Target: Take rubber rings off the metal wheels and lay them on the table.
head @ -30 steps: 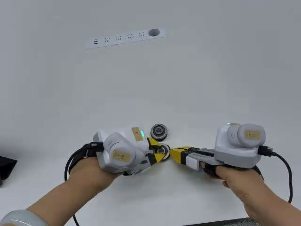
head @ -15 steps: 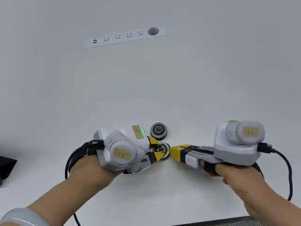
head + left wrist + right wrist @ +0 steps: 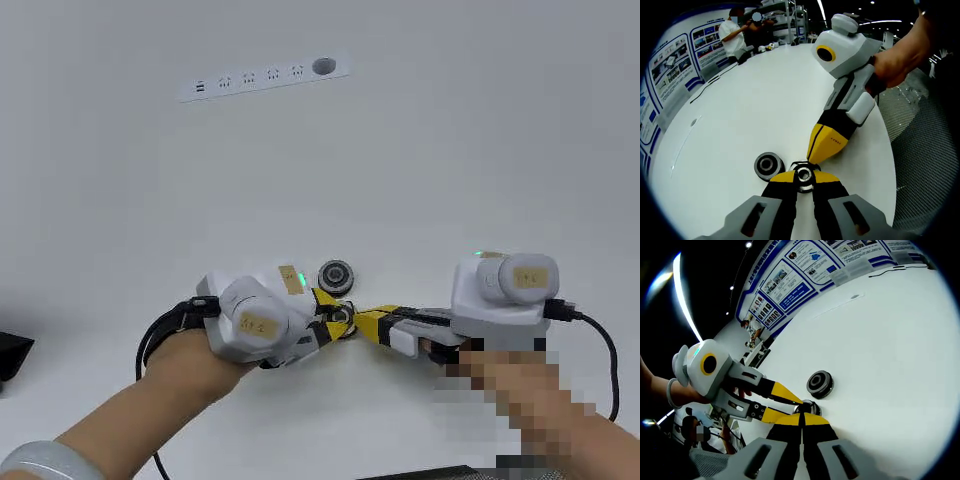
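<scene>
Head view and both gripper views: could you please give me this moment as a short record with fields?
left tongs: shut on metal wheel
right tongs: shut, tips at that wheel's rim; what they pinch unclear
second wheel: lying on the table, just beyond, untouched
power strip: far side of table

Tan stickers (image 3: 258, 325) and wall posters (image 3: 790, 282) bear print; none legible.

Both white-bodied grippers, the left gripper (image 3: 804, 176) and right gripper (image 3: 802, 418), show yellow jaw tips on black-and-grey arms around a silver wheel (image 3: 803, 173), with a black-ringed, silver-hubbed wheel (image 3: 769, 165) just beyond on the plain white table (image 3: 420, 180).
</scene>
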A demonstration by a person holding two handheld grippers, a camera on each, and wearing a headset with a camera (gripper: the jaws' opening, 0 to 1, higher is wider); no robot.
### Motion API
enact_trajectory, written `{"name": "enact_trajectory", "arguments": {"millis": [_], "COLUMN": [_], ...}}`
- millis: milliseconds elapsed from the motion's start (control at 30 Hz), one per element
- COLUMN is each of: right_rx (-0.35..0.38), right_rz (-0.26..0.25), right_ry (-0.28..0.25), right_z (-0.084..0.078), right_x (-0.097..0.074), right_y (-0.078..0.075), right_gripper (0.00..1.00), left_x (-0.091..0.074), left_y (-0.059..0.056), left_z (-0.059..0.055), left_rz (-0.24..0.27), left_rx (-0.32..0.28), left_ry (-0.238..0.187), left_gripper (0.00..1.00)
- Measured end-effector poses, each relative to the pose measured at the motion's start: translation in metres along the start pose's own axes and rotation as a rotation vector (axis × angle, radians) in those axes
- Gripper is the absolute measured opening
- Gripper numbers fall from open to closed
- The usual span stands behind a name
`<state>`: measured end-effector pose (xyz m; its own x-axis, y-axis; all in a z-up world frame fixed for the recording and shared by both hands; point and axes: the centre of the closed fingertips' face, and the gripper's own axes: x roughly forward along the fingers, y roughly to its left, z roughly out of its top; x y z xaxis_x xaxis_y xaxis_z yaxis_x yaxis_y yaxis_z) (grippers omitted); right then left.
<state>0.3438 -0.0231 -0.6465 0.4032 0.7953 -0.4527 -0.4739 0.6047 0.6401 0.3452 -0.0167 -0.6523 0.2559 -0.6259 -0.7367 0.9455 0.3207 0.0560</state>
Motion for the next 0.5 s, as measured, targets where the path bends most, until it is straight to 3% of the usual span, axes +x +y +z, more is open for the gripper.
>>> {"name": "enact_trajectory", "arguments": {"millis": [133,200,367,500], "right_rx": [0.007,0.012,0.022,0.039], "right_rz": [0.044,0.042,0.027,0.009], "right_ry": [-0.025,-0.049,-0.046,-0.04], "right_z": [0.007,0.015,0.015,0.011], "right_x": [0.002,0.0,-0.002,-0.004], "right_y": [0.013,0.017,0.011,0.005], "right_gripper": [0.01,0.01,0.01,0.01], "left_x": [0.0,0.0,0.0,-0.001], "left_y": [0.0,0.0,0.0,0.0], "left_z": [0.0,0.0,0.001,0.001], "left_rz": [-0.001,-0.001,-0.002,-0.01], "left_rx": [0.002,0.003,0.012,-0.008], "left_ry": [0.001,0.001,0.0,-0.037], "left_gripper": [0.1,0.1,0.11,0.12]}}
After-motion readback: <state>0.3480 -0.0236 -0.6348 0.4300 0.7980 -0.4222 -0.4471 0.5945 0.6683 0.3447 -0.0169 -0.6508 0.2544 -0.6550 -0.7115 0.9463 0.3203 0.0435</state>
